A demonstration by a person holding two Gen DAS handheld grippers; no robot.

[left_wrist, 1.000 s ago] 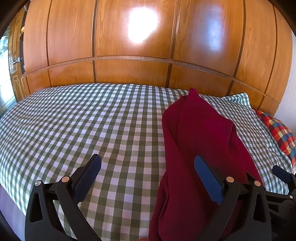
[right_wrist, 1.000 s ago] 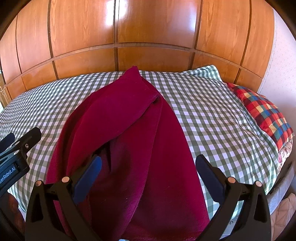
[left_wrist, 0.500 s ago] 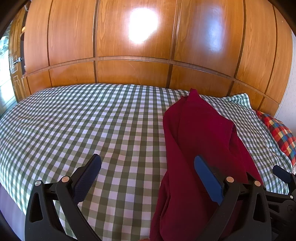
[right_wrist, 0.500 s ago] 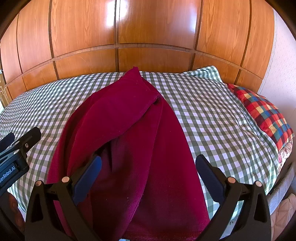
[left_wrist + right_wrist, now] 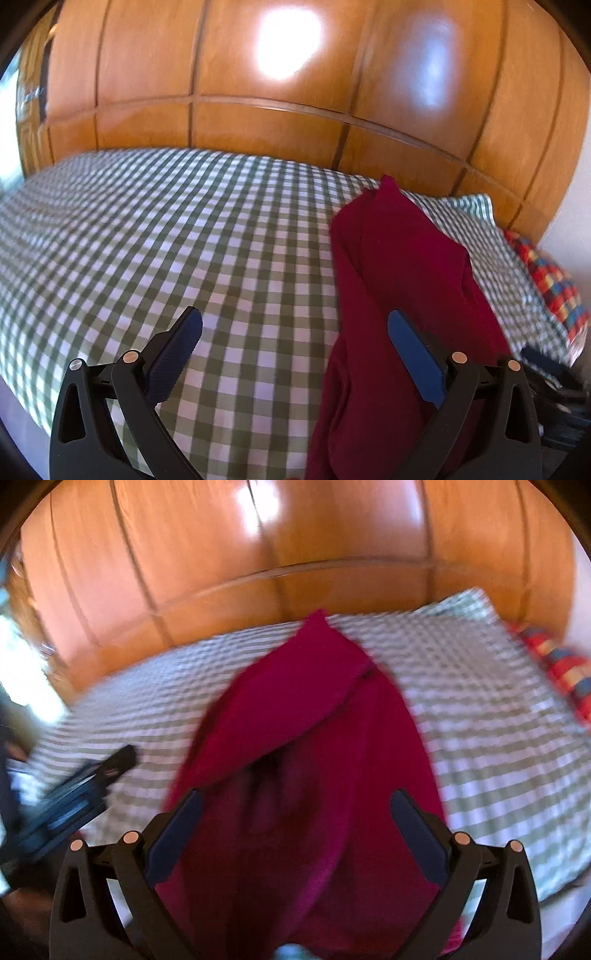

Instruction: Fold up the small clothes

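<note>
A dark red garment lies lengthwise on the green-and-white checked bed, one side folded over itself, its far tip pointing at the wooden wall. My left gripper is open above the bed, just left of the garment's edge; its right finger overlaps the cloth. The right gripper hangs open directly over the near part of the red garment, nothing between its fingers. The left gripper's body shows at the left of the blurred right wrist view. The right gripper's body sits at the lower right of the left wrist view.
Glossy wooden wardrobe panels stand along the far side of the bed. A multicoloured checked pillow lies at the right end, next to a green checked pillow. The bed's near edge runs under the grippers.
Both grippers have moved: the right wrist view is now strongly blurred and tilted, showing more wall and the garment lower. The left view shifted slightly. The garment lies as before.
</note>
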